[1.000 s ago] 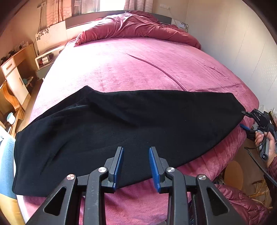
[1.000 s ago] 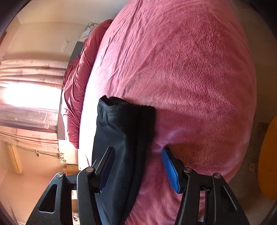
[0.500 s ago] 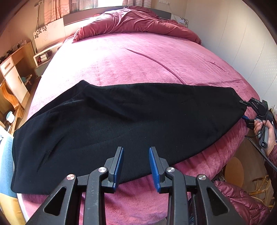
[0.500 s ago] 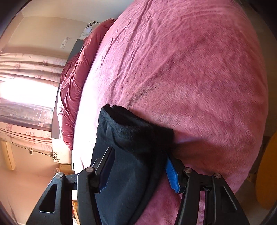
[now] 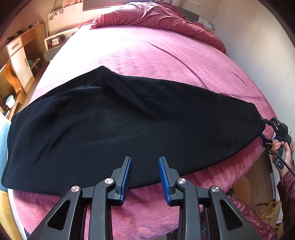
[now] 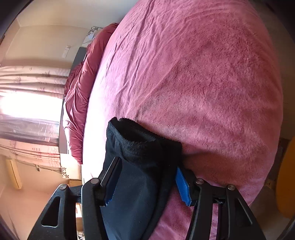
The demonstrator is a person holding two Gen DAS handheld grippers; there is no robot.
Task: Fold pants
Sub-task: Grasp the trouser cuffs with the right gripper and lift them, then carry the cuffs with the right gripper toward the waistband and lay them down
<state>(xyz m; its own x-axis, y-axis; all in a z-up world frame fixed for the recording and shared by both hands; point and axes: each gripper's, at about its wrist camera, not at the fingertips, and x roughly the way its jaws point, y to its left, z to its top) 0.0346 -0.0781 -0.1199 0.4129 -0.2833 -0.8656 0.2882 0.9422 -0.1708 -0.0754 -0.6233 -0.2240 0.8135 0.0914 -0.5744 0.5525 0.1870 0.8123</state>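
Black pants point(image 5: 129, 120) lie flat across the pink bed point(image 5: 147, 55), waist at the left, cuffs at the right. My left gripper point(image 5: 145, 160) hovers open over the pants' near edge, with nothing between its blue pads. My right gripper point(image 5: 262, 127) sits at the cuff end, held by a person's hand point(image 5: 278, 145). In the right wrist view the fuzzy cuff point(image 6: 140, 140) fills the gap of the right gripper point(image 6: 146, 166). Its jaws stand wide on either side of the cuff and do not squeeze the cloth.
A rumpled dark red duvet point(image 5: 156, 16) lies at the head of the bed. A nightstand point(image 5: 55, 40) and a wooden desk point(image 5: 18, 51) stand to the left. A wall runs along the right side. A wooden stool point(image 5: 241, 186) stands by the bed's near right corner.
My left gripper has sunk a little toward the pants and rolled slightly. My right gripper has shifted so that the cuff, which lay mostly toward its left finger, now spans the whole gap.
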